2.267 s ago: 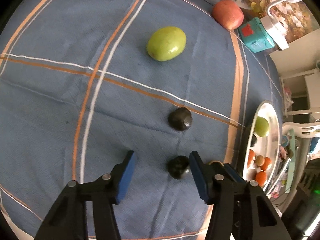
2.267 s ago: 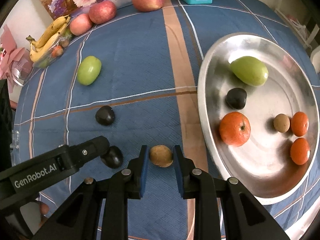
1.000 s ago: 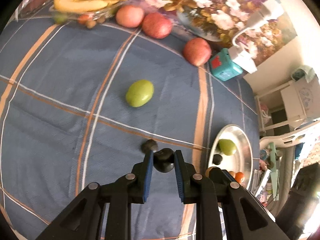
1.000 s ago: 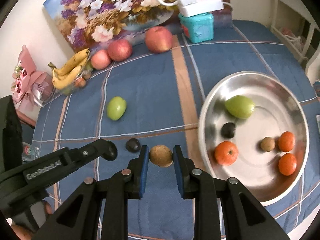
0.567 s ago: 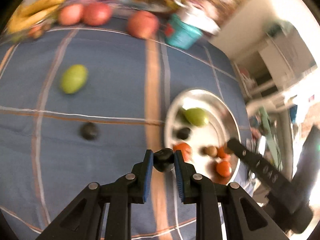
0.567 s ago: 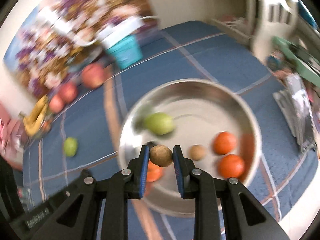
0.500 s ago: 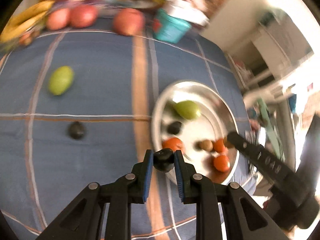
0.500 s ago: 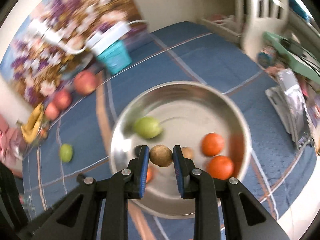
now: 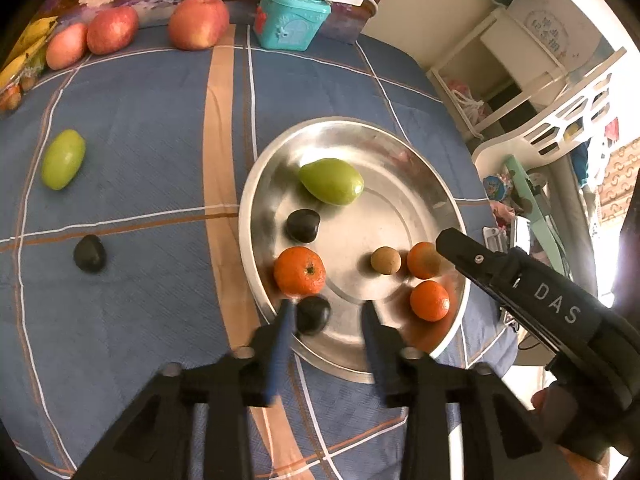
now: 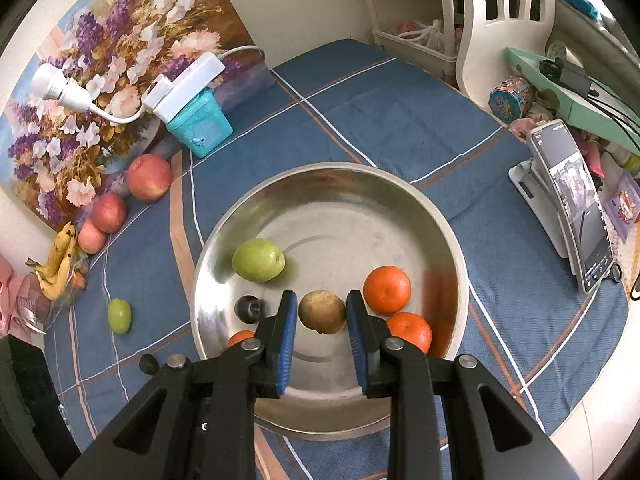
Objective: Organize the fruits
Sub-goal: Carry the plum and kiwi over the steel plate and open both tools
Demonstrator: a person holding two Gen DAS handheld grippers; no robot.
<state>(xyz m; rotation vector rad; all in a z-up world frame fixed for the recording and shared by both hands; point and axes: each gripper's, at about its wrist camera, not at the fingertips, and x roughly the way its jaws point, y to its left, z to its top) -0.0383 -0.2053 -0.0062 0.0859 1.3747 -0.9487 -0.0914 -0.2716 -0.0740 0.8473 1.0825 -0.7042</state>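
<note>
A steel bowl [image 9: 436,184] [image 10: 400,208] holds a green fruit [image 9: 331,181] [image 10: 258,260], oranges, a dark fruit [image 9: 303,225] and a brown fruit [image 9: 385,261]. My left gripper [image 9: 326,312] is open above the bowl's near rim; a dark fruit [image 9: 313,315] sits just off its left finger, over the bowl. My right gripper [image 10: 322,312] holds a brown fruit [image 10: 322,312] between its pads over the bowl; the jaws look slightly parted and I cannot tell if they still press it. Its body shows in the left wrist view [image 9: 520,292].
On the blue cloth lie a green fruit [image 9: 63,164] [image 10: 119,315] and a dark fruit [image 9: 90,253]. Red apples [image 9: 198,22] [image 10: 149,177], bananas [image 10: 60,260], a teal box [image 9: 292,22] [image 10: 199,123] and a flower painting stand at the back. A phone on a stand [image 10: 572,208] is right.
Both grippers moved from the cloth to above the bowl carrying fruit. My left gripper has just opened and let go of the dark fruit. The right jaws look a little wider.
</note>
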